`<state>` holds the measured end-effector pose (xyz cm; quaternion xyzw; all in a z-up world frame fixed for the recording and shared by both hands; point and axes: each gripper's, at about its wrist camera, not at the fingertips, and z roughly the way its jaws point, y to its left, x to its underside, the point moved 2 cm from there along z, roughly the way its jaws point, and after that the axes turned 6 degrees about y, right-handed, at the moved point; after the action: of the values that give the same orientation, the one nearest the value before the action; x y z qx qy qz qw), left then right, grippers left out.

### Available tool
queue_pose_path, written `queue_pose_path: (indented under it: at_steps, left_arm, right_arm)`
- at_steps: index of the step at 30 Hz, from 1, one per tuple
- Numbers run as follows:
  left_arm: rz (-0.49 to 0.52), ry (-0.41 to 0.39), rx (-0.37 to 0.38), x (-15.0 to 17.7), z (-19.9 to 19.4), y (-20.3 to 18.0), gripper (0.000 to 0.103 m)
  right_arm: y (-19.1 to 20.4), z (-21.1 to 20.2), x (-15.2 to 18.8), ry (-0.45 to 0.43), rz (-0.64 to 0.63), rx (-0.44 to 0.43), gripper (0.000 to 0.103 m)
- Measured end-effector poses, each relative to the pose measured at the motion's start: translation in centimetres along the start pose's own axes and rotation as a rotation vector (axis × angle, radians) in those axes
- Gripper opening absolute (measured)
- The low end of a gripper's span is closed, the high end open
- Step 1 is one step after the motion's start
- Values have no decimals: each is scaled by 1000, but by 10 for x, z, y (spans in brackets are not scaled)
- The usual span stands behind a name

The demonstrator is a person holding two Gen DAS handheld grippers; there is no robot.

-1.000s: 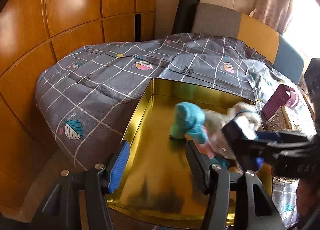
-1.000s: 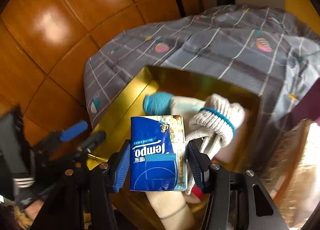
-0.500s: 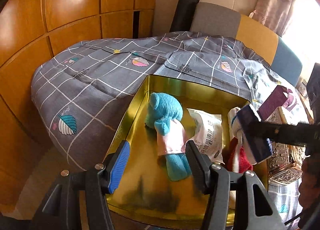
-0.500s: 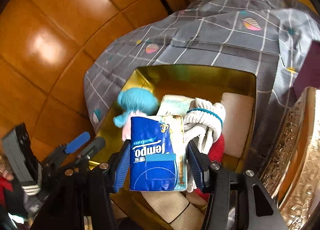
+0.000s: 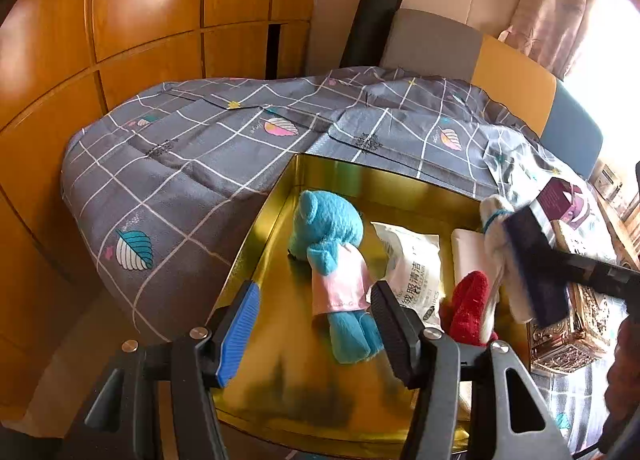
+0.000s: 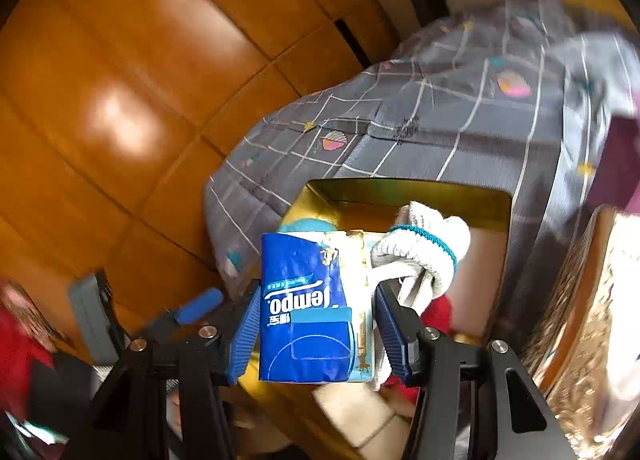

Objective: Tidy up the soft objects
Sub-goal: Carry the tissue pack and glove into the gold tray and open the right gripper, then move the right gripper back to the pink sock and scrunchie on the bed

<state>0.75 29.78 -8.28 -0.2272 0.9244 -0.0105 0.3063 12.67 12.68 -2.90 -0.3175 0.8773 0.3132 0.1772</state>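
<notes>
A gold tin tray point(image 5: 280, 196) sits on a grey checked bedspread. In it lie a blue plush bear point(image 5: 332, 244) with a pink shirt, a white wipes packet point(image 5: 416, 264), a red soft item point(image 5: 472, 304) and a pale pad point(image 5: 466, 256). My left gripper point(image 5: 314, 324) is open and empty over the tray's near left part. My right gripper point(image 6: 316, 324) is shut on a blue Tempo tissue pack point(image 6: 308, 308), with a white knit glove point(image 6: 420, 256) caught beside it, held above the tray's right side point(image 5: 532, 268).
An ornate gold box point(image 5: 572, 332) stands right of the tray, with a maroon box point(image 5: 560, 200) behind it. Wooden wardrobe panels point(image 5: 140, 20) rise on the left. A headboard point(image 5: 440, 40) and a black roll point(image 5: 372, 20) stand behind the bed.
The right gripper has risen and drawn back to the right with the tissue pack and glove. The blue bear, blurred and moving a second ago, now lies still in the tray.
</notes>
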Motion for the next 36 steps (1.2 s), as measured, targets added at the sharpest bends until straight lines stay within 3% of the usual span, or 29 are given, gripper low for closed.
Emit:
queue_pose_path:
  at_steps: [2,6,9,12,13,14,16,19,26,36]
  left_arm:
    - [2,5,3,1,1,-1,58]
    - [9,7,7,3,1,-3,58]
    - [3,8,9,2,1,-2,58]
    - [1,6,11,2,0,-2,58]
    - [3,3,10,2,0,-2,58]
    - [4,2,7,2,0,-2,58]
    - [10,-1,-1,2,-1,-2,58]
    - [40,-7,-22,3,-2,-6,58]
    - [89,-28,-23,7,-11,-20,58]
    - [157,-61,-17,12,-24,-45,58]
  right_arm:
    - [2,9,8,45,-41,24,55]
    - [-14,31,16,123,-9,47,58]
    - [-19,34,22,138,-8,59,58]
    - [-8,36,28,168,-91,126,37]
    - [-4,35,29,173,-109,118,37]
    - [-1,31,30,169,-116,83,37]
    - [0,22,33,140,-100,38,49]
    - [-3,12,37,117,-85,49,49]
    - [-12,9,55,98,-69,145,49]
    - [4,-21,58,-32,-129,254,50]
